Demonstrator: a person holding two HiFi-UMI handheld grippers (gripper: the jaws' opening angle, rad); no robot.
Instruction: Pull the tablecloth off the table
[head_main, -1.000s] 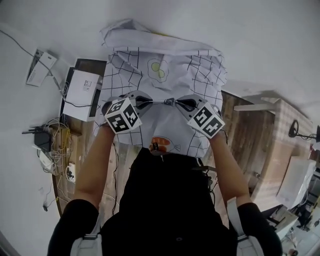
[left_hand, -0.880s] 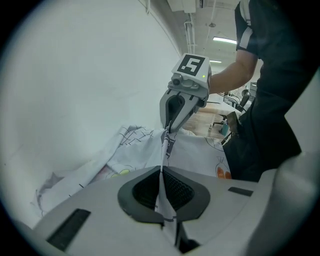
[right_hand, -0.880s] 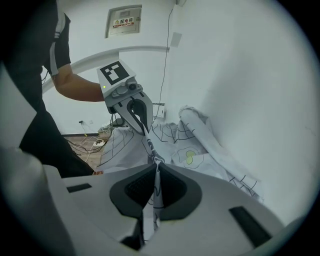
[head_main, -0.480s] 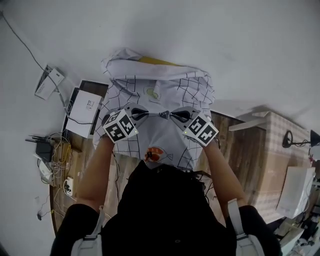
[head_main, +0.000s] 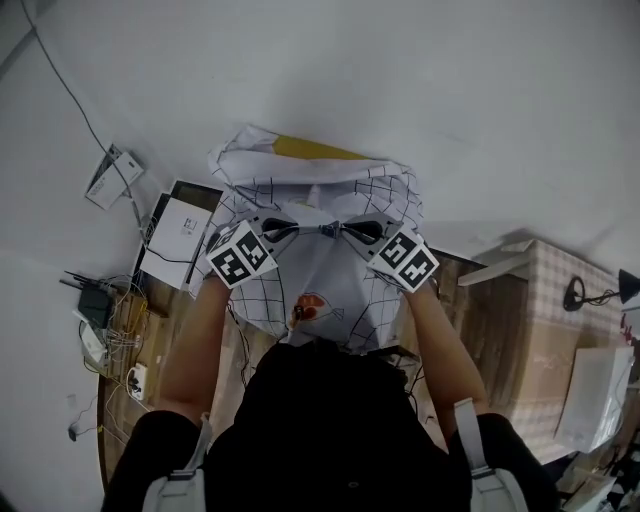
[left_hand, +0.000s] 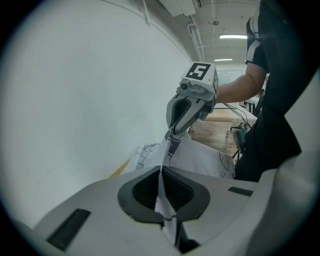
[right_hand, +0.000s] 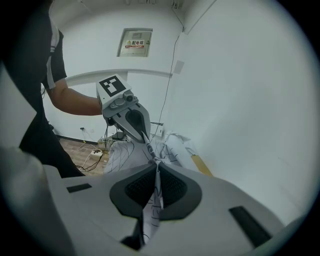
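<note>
The tablecloth (head_main: 330, 285) is white with a black grid and small printed pictures. It hangs bunched in front of me, its far end still draped over the table's yellow edge (head_main: 310, 150). My left gripper (head_main: 300, 228) is shut on a fold of the cloth's top hem. My right gripper (head_main: 345, 230) is shut on the same hem, a short way to its right. In the left gripper view the cloth (left_hand: 200, 157) is pinched between the pads (left_hand: 145, 190), with the right gripper (left_hand: 192, 102) just ahead. The right gripper view shows the cloth (right_hand: 125, 155) clamped the same way.
A white box (head_main: 180, 225) lies on the floor at the left, beside tangled cables and a power strip (head_main: 110, 320). A checked table (head_main: 570, 300) stands at the right. A white wall rises close behind the covered table.
Both grippers have risen together with the hem in them. The cloth has gathered up towards me, and a yellow table edge now shows at its far end.
</note>
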